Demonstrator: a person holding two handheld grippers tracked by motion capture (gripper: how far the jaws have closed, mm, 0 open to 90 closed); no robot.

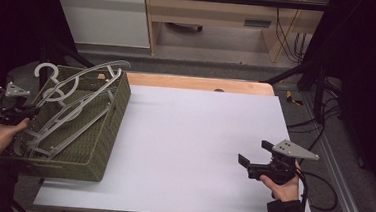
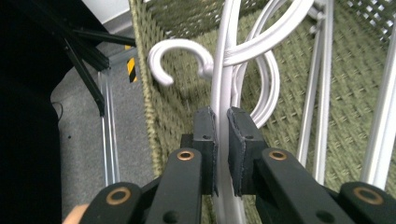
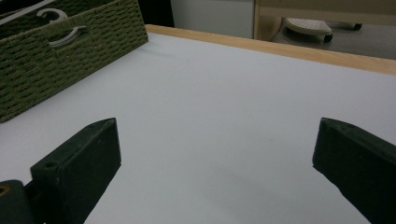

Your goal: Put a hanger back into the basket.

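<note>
At the left edge of the high view, the left gripper (image 1: 25, 110) reaches into the olive woven basket (image 1: 109, 130), which sits on the left end of the white bench (image 1: 193, 146) and overhangs its left side. The basket holds several pale grey clothes hangers (image 1: 73, 110) lying in a loose heap, their hooks toward the upper left of the frame; one hook (image 1: 45, 69) curls up above the basket's far rim.

In the left gripper view the two black fingers (image 2: 204, 140) rise from the bottom centre and are clamped on the thin grey bar of one hanger (image 2: 223, 88), which runs straight up between them from the bottom edge to the top of the frame. Other hangers cross behind it (their looped necks bunch just right of the fingers), and a hook (image 2: 180, 58) curves open in the upper left, over the basket's woven floor (image 2: 289, 93).

The right gripper (image 1: 252, 163) sits in the lower right of the high view, held by a hand (image 1: 283, 185) above bare bench, well apart from the basket. In the right gripper view its fingers (image 3: 79, 163) stand wide open at the lower left and lower right corners with nothing between them; the basket (image 3: 70, 56) fills the upper left corner, and the bench's wooden edge (image 3: 303, 53) crosses the top.
</note>
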